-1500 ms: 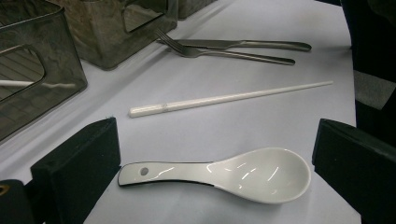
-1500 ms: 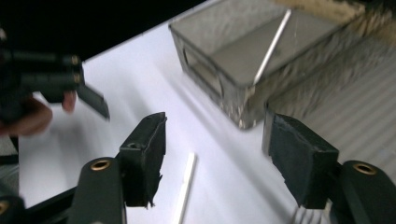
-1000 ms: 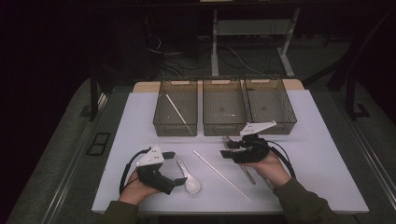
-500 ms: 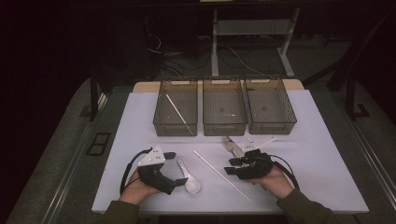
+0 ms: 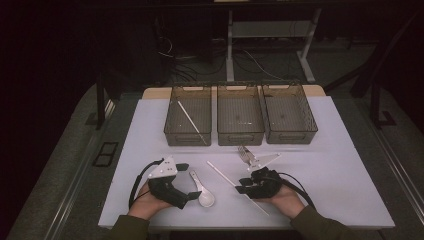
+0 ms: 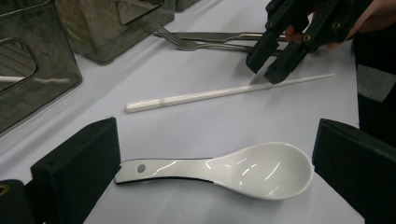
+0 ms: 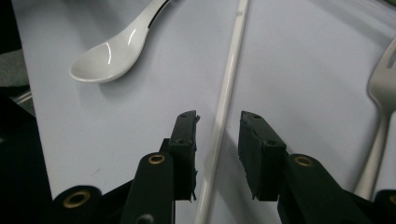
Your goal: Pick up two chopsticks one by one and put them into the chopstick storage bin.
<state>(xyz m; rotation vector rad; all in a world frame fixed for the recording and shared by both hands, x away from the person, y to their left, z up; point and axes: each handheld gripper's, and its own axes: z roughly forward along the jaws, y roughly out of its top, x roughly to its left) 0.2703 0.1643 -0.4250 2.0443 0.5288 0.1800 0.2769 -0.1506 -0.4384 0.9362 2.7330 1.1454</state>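
One thin white chopstick (image 7: 223,112) lies between the spread right claw (image 7: 218,135): light, stiff, slippery, best pinched mid-shaft. Left claw (image 6: 210,163) gapes around the spoon (image 6: 224,170).

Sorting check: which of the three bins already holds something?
The leftmost bin: a white chopstick lies slantwise in it. The middle bin and the right bin look empty.

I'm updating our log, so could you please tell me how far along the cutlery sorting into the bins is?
Done: one white chopstick lies in the leftmost bin. In hand: the right gripper straddles the second chopstick on the table, jaws open, not yet closed; the left gripper brackets the white spoon, also open. Left: the fork and a utensil beside it wait on the table; the middle bin and right bin look empty.
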